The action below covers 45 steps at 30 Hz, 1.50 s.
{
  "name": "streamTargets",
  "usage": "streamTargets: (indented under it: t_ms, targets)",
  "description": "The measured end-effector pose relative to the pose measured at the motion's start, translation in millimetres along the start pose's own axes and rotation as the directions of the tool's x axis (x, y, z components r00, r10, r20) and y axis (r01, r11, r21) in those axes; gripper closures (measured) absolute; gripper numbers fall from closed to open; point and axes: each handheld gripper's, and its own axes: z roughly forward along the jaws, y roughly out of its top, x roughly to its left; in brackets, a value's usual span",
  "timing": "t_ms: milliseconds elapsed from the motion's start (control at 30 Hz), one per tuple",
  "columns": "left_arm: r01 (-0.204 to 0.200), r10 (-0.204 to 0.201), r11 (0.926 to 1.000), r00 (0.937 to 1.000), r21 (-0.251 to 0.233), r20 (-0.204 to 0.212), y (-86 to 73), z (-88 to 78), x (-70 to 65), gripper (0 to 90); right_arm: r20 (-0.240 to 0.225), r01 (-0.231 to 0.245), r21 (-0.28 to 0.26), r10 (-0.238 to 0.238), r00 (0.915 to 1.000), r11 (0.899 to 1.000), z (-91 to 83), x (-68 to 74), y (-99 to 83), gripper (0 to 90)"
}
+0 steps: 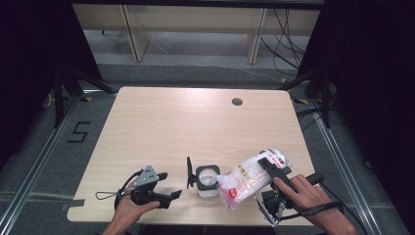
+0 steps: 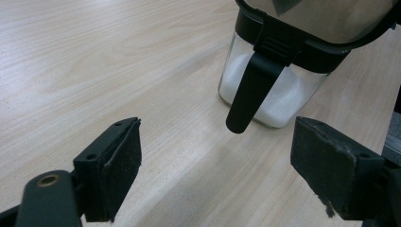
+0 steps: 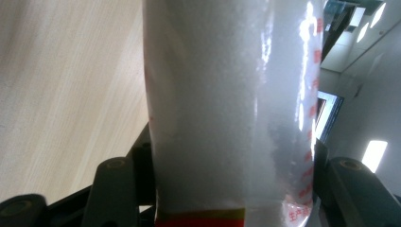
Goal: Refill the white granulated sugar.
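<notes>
The right gripper [image 1: 270, 169] clamps its jaws around a clear plastic bag of white granules [image 1: 247, 177], tilted toward the open glass jar [image 1: 208, 180]; the left gripper [image 1: 169, 196] rests nearby, jaws wide.

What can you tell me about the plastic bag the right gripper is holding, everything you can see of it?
The bag is clear, glossy plastic with red print and a red band, packed with fine white grains. The right gripper clamps it across the middle, one jaw on each side. It lies tilted, its lower end at the open mouth of the glass jar, near the table's front edge. Whether grains are flowing out cannot be told.
</notes>
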Motion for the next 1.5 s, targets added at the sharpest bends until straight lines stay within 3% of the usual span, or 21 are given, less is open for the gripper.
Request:
streamTargets:
  t_ms: [167, 233, 333, 400, 467, 533, 700, 800, 833, 1000, 1067, 1200, 1367, 1433, 1500]
  targets:
    - [0.0, 0.0, 1.0, 1.0, -0.001, 0.001, 0.0, 0.1, 0.2, 16.7, -0.003, 0.009, -0.007, -0.009, 1.0, 1.0, -0.4, -0.4, 0.4, 44.2]
    - [0.001, -0.001, 1.0, 1.0, -0.001, 0.001, 0.0, 0.2, 0.1, 16.7, -0.008, -0.018, 0.003, 0.018, 0.9998, 1.0, -0.8, 1.7, 0.7, 44.2]
    - [0.001, -0.001, 1.0, 1.0, 0.0, 0.001, 0.0, 0.0, 0.1, 16.7, 0.001, 0.017, -0.016, -0.017, 0.9999, 1.0, 1.7, -0.8, 1.1, 44.3]
    - [-0.002, 0.002, 1.0, 1.0, -0.002, 0.003, -0.1, 0.2, 0.5, 16.7, -0.008, -0.026, 0.002, 0.026, 0.9996, 1.0, 1.5, 1.5, 0.9, 44.3]
    - [0.0, 0.0, 1.0, 1.0, 0.002, 0.004, -0.1, 0.2, 0.4, 16.7, -0.005, -0.027, 0.006, 0.027, 0.9996, 1.0, 2.9, 1.0, -0.1, 44.3]
    - [-0.004, 0.004, 1.0, 1.0, 0.002, 0.005, 0.0, 0.1, 0.7, 16.7, -0.004, -0.003, -0.006, 0.003, 1.0, 1.0, 4.5, -1.5, -0.4, 44.3]
    - [-0.026, 0.026, 0.9997, 0.9997, 0.0, 0.005, 0.5, -0.3, 1.9, 16.7, 0.002, 0.005, -0.01, -0.005, 1.0, 1.0, 3.5, -1.1, -0.2, 44.3]
    - [-0.024, 0.024, 0.9997, 0.9997, 0.001, 0.001, 0.5, -0.4, 1.8, 16.7, -0.014, -0.052, 0.006, 0.052, 0.9985, 0.999, 0.8, 2.9, 0.3, 44.3]
    - [-0.024, 0.024, 0.9997, 0.9997, -0.001, 0.005, 0.4, -0.2, 1.9, 16.7, -0.005, -0.037, -0.006, 0.037, 0.9993, 0.999, 1.4, 1.4, 0.4, 44.3]
    - [-0.024, 0.024, 0.9997, 0.9997, 0.001, 0.001, 0.5, -0.7, 1.6, 16.7, -0.014, -0.055, 0.003, 0.055, 0.9984, 0.998, 1.0, 3.2, 0.3, 44.3]
    - [-0.024, 0.024, 0.9997, 0.9997, 0.0, -0.001, 0.6, -0.9, 1.8, 16.7, -0.001, -0.023, -0.007, 0.023, 0.9997, 1.0, 1.2, 0.3, 0.5, 44.3]
    - [-0.025, 0.025, 0.9997, 0.9997, 0.0, 0.005, 0.5, -0.3, 1.8, 16.7, -0.012, -0.061, 0.005, 0.061, 0.9981, 0.998, 1.0, 3.6, 0.4, 44.3]
    - [-0.015, 0.015, 0.9999, 0.9999, -0.007, 0.007, 0.1, 0.4, 1.6, 16.7, -0.012, -0.042, -0.008, 0.041, 0.9991, 0.999, 2.6, 2.1, 1.0, 44.3]
    - [-0.022, 0.022, 0.9998, 0.9998, -0.001, 0.002, 0.5, -0.3, 1.7, 16.7, -0.002, -0.008, -0.016, 0.008, 1.0, 1.0, 3.0, -0.9, 1.2, 44.3]
    - [-0.021, 0.021, 0.9997, 0.9998, -0.009, 0.006, 0.4, -0.1, 2.0, 16.7, -0.009, -0.028, -0.012, 0.028, 0.9996, 1.0, 2.7, -1.0, 0.6, 44.3]
